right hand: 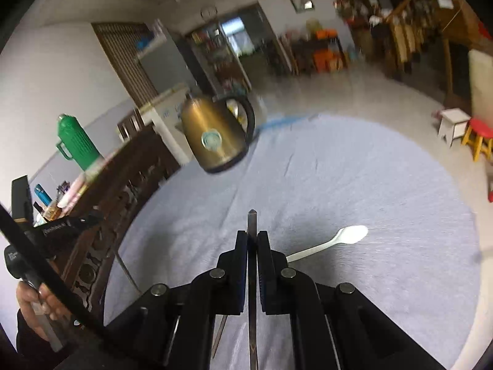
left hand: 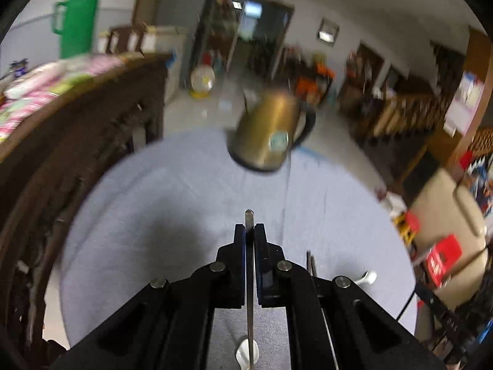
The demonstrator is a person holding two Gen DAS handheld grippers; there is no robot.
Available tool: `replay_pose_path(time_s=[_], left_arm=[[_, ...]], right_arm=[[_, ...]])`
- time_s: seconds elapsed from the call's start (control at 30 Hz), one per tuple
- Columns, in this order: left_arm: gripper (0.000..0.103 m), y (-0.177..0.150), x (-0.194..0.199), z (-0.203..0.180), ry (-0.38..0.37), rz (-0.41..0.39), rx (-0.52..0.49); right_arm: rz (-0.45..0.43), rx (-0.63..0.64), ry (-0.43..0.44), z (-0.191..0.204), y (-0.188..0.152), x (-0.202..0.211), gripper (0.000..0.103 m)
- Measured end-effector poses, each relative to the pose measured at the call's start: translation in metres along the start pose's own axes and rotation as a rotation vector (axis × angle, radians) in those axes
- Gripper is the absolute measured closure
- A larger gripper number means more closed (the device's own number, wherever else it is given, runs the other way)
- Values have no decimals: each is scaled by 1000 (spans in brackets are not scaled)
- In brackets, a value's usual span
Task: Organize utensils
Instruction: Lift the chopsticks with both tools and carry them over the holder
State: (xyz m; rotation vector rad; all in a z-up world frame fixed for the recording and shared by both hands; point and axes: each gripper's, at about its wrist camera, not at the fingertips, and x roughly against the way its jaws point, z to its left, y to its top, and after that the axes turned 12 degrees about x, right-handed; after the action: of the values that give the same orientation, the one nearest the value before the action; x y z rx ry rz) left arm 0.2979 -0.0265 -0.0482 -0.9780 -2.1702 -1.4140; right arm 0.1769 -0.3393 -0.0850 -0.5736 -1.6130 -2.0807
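My left gripper [left hand: 249, 229] is shut on a thin metal chopstick [left hand: 249, 217]. Its tip pokes out just past the pads, and its shaft runs back under the gripper. Below it on the grey-blue tablecloth [left hand: 172, 203] lies a white spoon [left hand: 245, 354]. A second white spoon [left hand: 368, 277] and another chopstick [left hand: 311, 262] lie to the right. My right gripper [right hand: 252, 237] is shut on a dark metal chopstick [right hand: 252, 219], held above the cloth. A white spoon [right hand: 348, 236] lies just right of it. Loose chopsticks [right hand: 126, 268] rest on the cloth at the left.
A brass-coloured kettle [left hand: 271, 129] [right hand: 215, 132] stands at the far edge of the round table. A dark carved wooden cabinet [right hand: 129, 178] runs along the left with a green thermos [right hand: 78, 141] on top. A person's hand [right hand: 30, 302] grips the other tool at lower left.
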Motion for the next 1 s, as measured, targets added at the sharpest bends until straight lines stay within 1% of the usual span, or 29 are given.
replay_pose_path(time_s=[0.03, 0.13, 0.17, 0.37, 0.47, 0.57, 0.73, 1.0], left_arm=[[98, 6, 15, 0, -3, -25, 9], [98, -6, 47, 10, -17, -90, 33], [98, -8, 63, 11, -23, -111, 37], [98, -31, 126, 12, -14, -246, 23], [98, -42, 143, 8, -21, -267, 6], [98, -48, 149, 4, -41, -267, -7], [98, -51, 158, 2, -57, -262, -20], [98, -50, 200, 1, -80, -311, -24]], right_arm=[[-20, 3, -10, 1, -1, 10, 96], [-80, 4, -29, 6, -8, 44, 96], [-99, 9, -31, 9, -11, 55, 96], [-223, 67, -47, 32, -18, 110, 96], [-266, 94, -44, 45, -20, 129, 96], [-297, 116, -48, 55, -20, 143, 96], [-323, 132, -30, 63, -18, 160, 96], [-369, 174, 7, 78, -13, 198, 96]])
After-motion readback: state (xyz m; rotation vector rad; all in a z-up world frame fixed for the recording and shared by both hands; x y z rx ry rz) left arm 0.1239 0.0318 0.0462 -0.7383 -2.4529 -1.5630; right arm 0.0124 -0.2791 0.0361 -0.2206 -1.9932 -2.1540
